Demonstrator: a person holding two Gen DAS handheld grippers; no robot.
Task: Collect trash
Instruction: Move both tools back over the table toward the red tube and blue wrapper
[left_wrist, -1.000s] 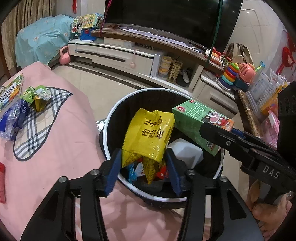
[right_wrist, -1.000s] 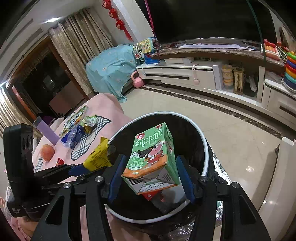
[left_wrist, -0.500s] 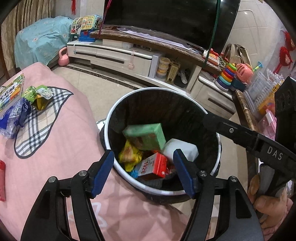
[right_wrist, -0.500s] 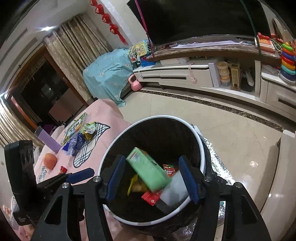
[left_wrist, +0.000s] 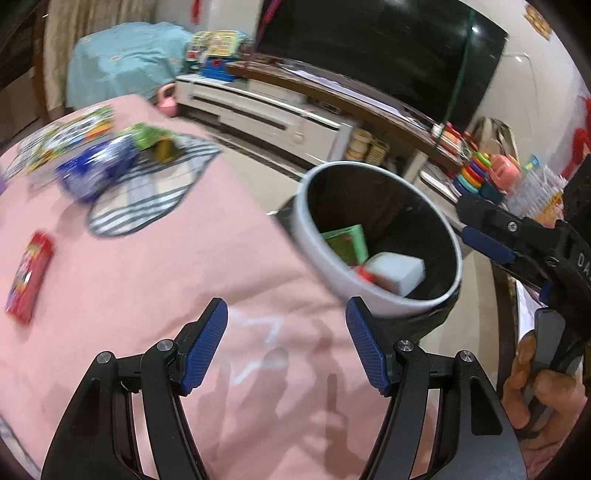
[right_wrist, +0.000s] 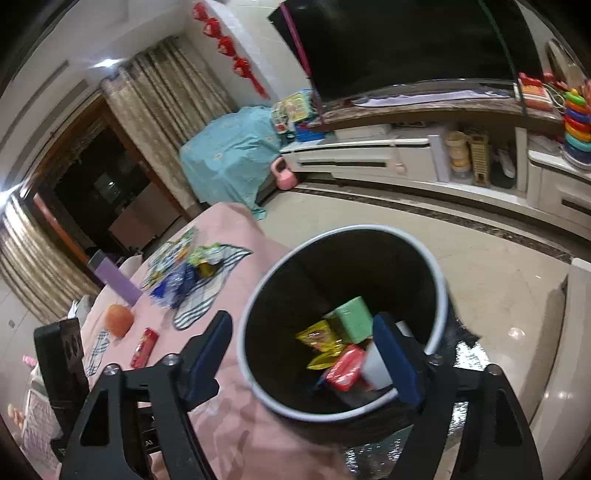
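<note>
Since the earlier pictures the yellow packet (right_wrist: 320, 341) and the green carton (right_wrist: 352, 320) have been dropped from the two grippers into the bin (right_wrist: 258, 306), and the left wrist view has been swung away from the bin towards the pink worktop (left_wrist: 147, 288). The left gripper (left_wrist: 286, 345) is seen spread over bare pink cloth with nothing between its blue pads; its jaws have been opening within the last second. The right gripper (right_wrist: 303, 358) is held above the bin's near rim, its jaws spread wide and just opened further, with no item pinched; what shows between them lies down inside the bin.

One bin with a white rim and a black liner stands just beside the worktop's edge. Inside it five pieces can be counted: one green carton, one yellow packet, one red packet (right_wrist: 345, 367), one white box (left_wrist: 397, 271), and a dark scrap too unclear to name.

On the worktop, well apart from the bin, one red packet (left_wrist: 29, 275) is left lying alone. Farther back, on a striped cloth (left_wrist: 147, 195), a blurred cluster is seen: one blue wrapper (left_wrist: 94, 168), one green wrapper (left_wrist: 151, 138) and one flat printed packet (left_wrist: 70, 134). One orange fruit (right_wrist: 119, 320) and one purple box (right_wrist: 114, 278) are also seen there.
</note>
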